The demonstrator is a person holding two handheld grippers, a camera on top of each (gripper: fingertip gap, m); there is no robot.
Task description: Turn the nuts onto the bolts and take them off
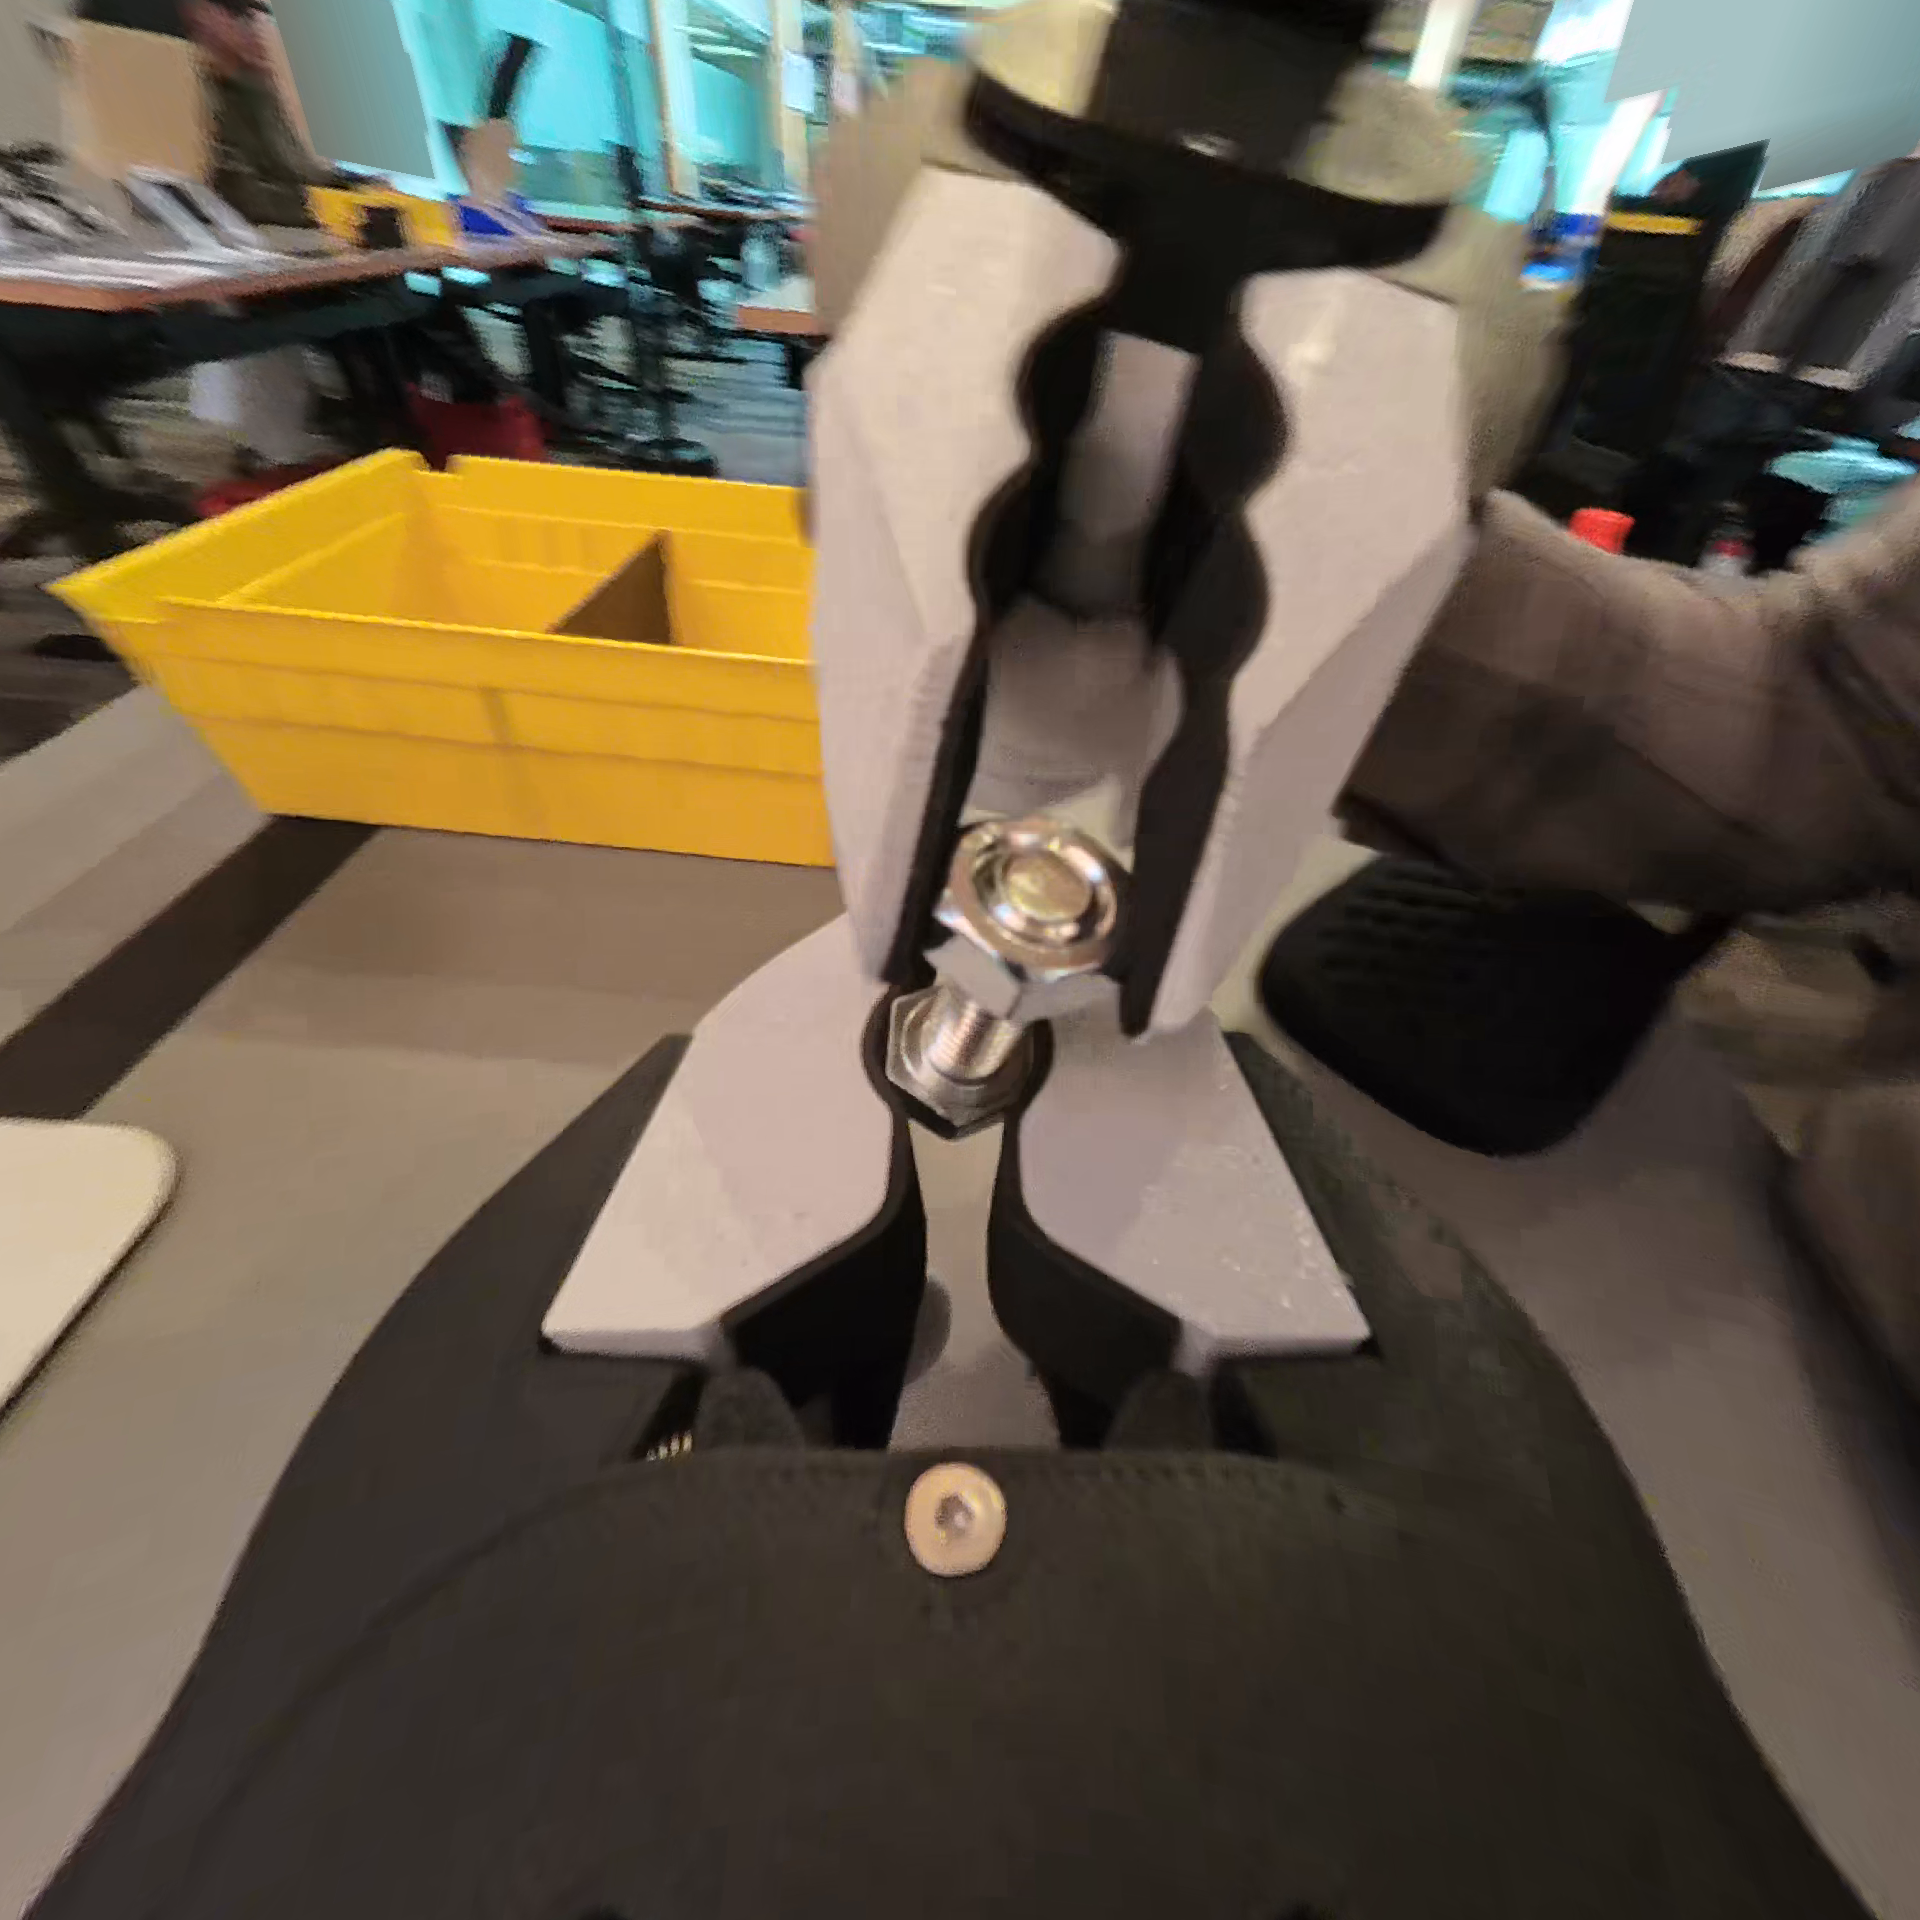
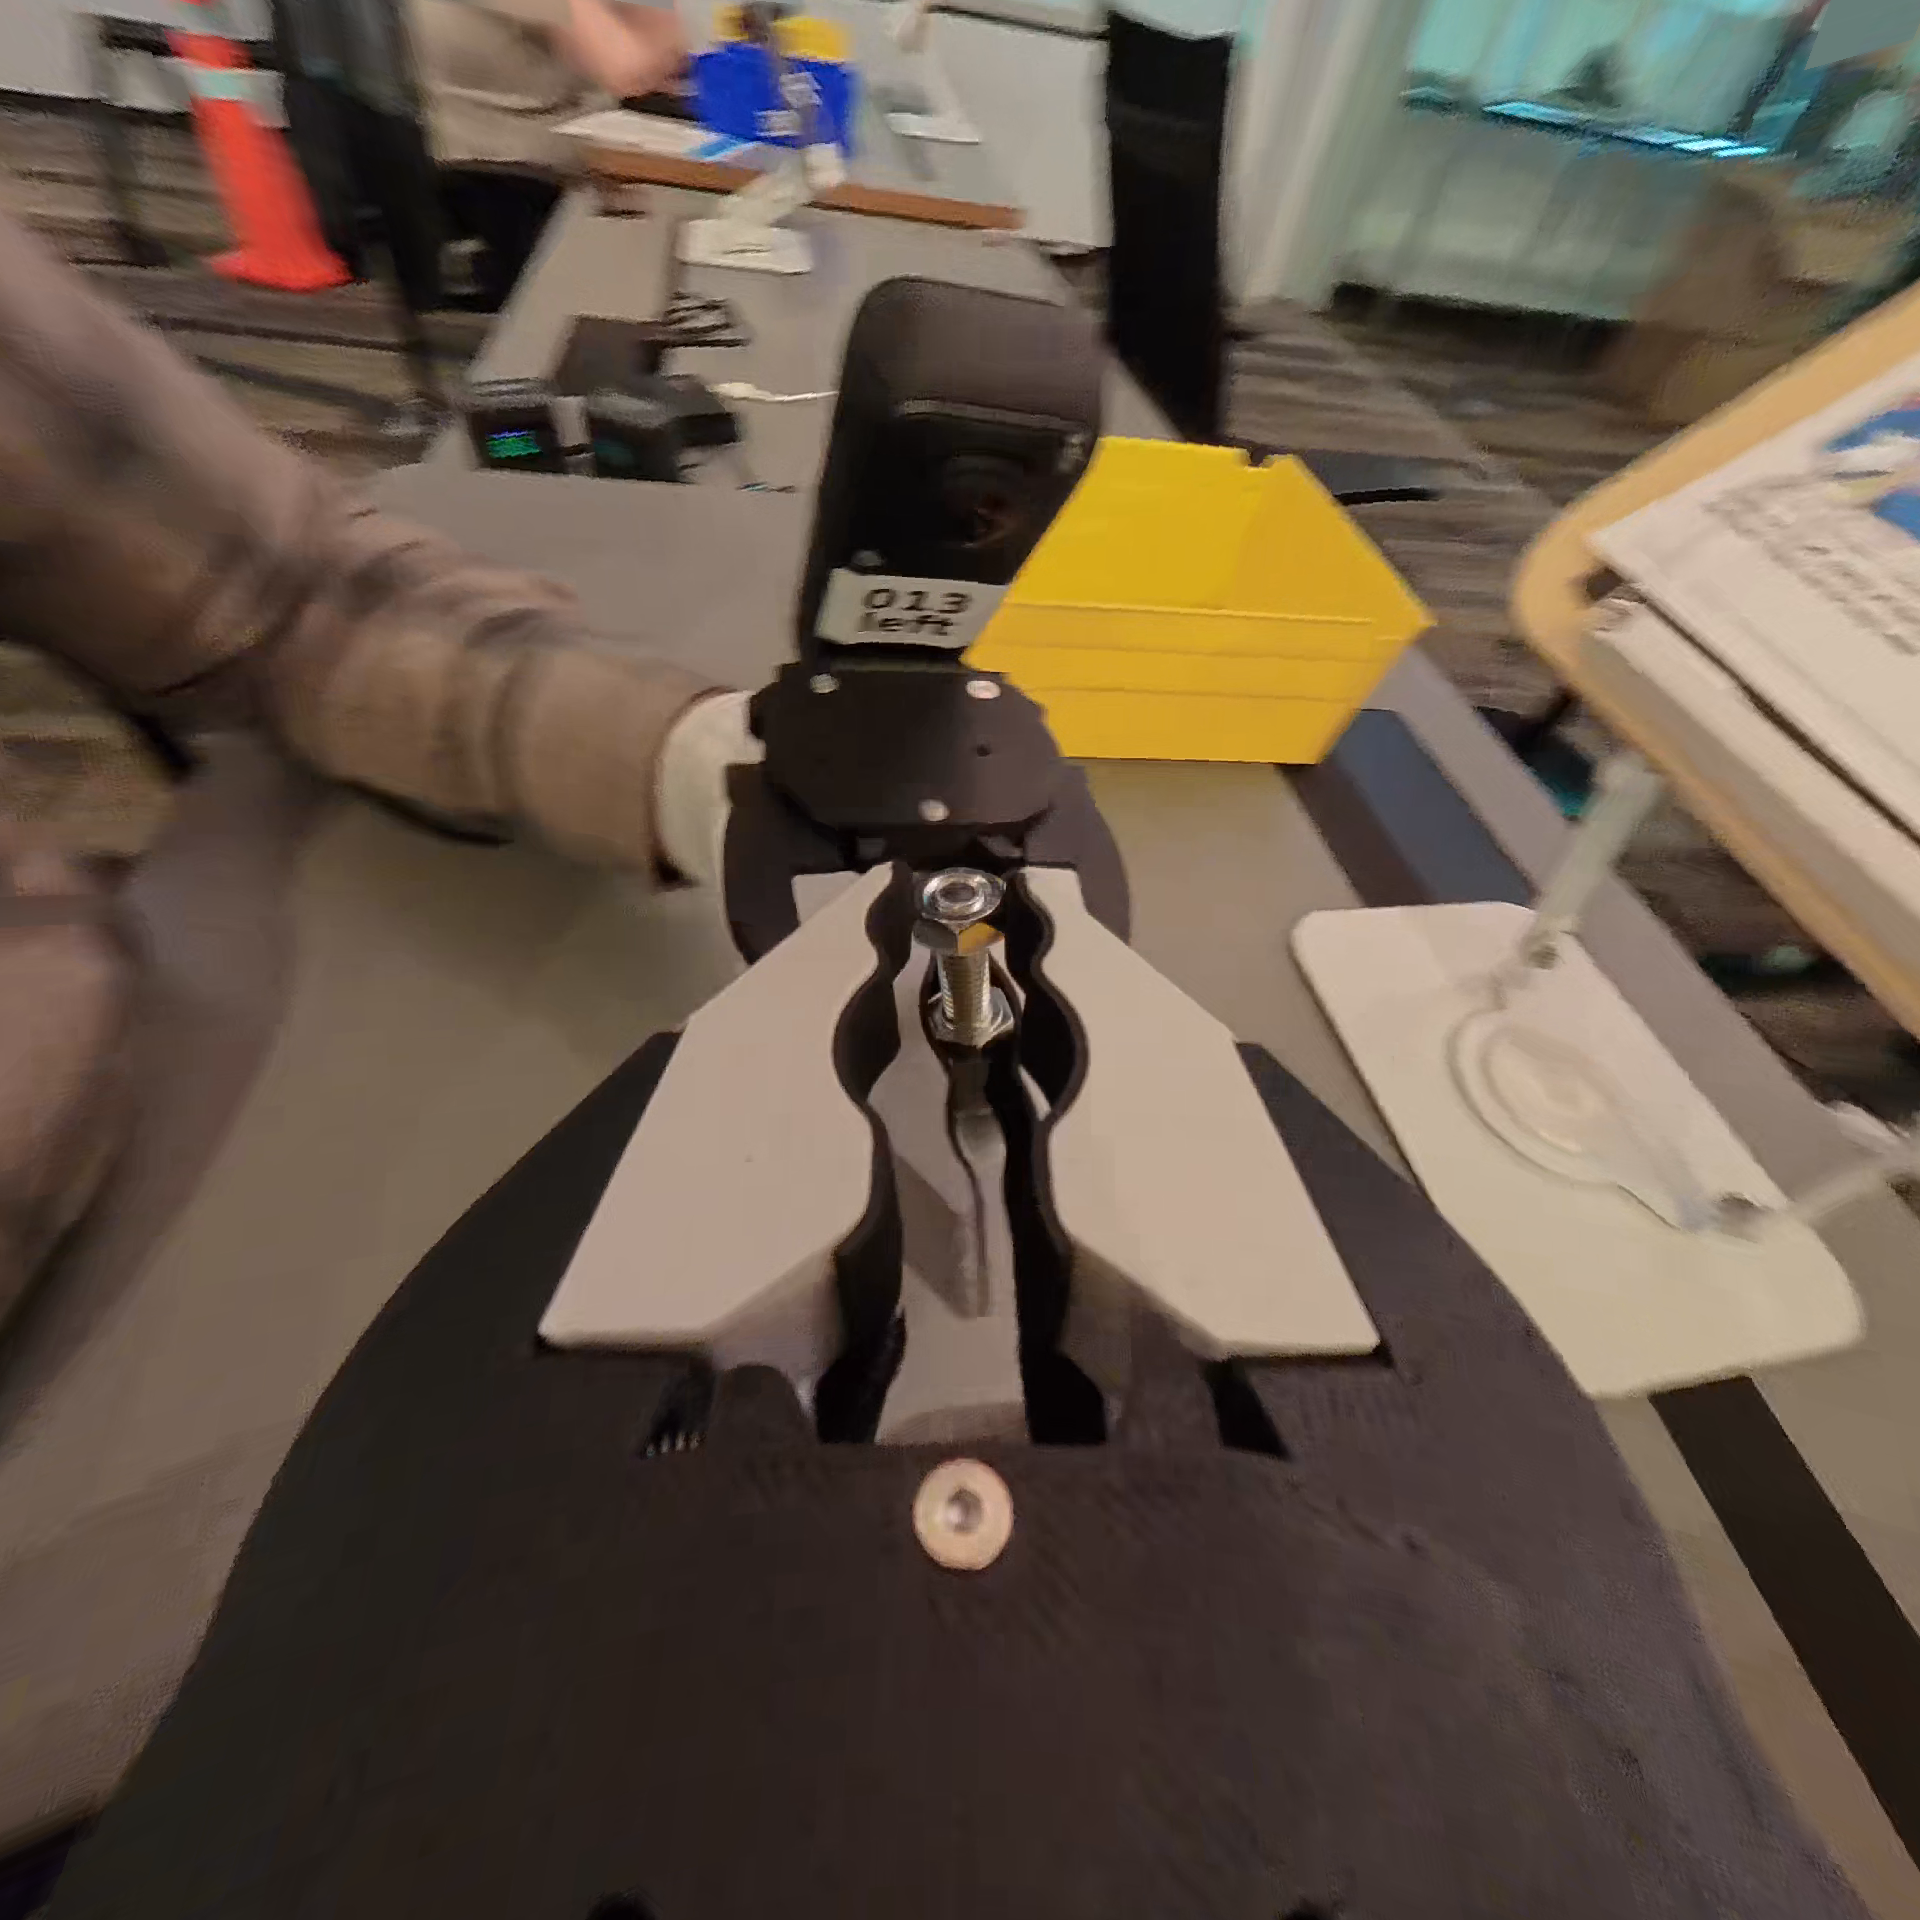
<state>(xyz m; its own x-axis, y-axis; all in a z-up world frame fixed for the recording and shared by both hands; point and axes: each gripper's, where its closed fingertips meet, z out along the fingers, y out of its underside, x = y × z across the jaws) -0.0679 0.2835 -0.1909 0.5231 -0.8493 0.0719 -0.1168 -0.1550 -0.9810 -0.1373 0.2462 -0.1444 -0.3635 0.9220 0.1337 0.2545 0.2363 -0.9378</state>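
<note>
Yellow bin [image 1: 488, 675] behind; stand base [image 2: 1558, 1132] right.

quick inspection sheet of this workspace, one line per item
surface: grey table with dark stripes
job's things: silver threaded bolt carrying two silver hex nuts, upper, lower
clutter: yellow plastic divided bin; white flat stand base holding a tilted printed sheet
grippers: left gripper shut on the lower nut; right gripper shut on the upper nut
cables: nothing seen on this table
surroundings: blurred room, other tables, orange cone
</note>
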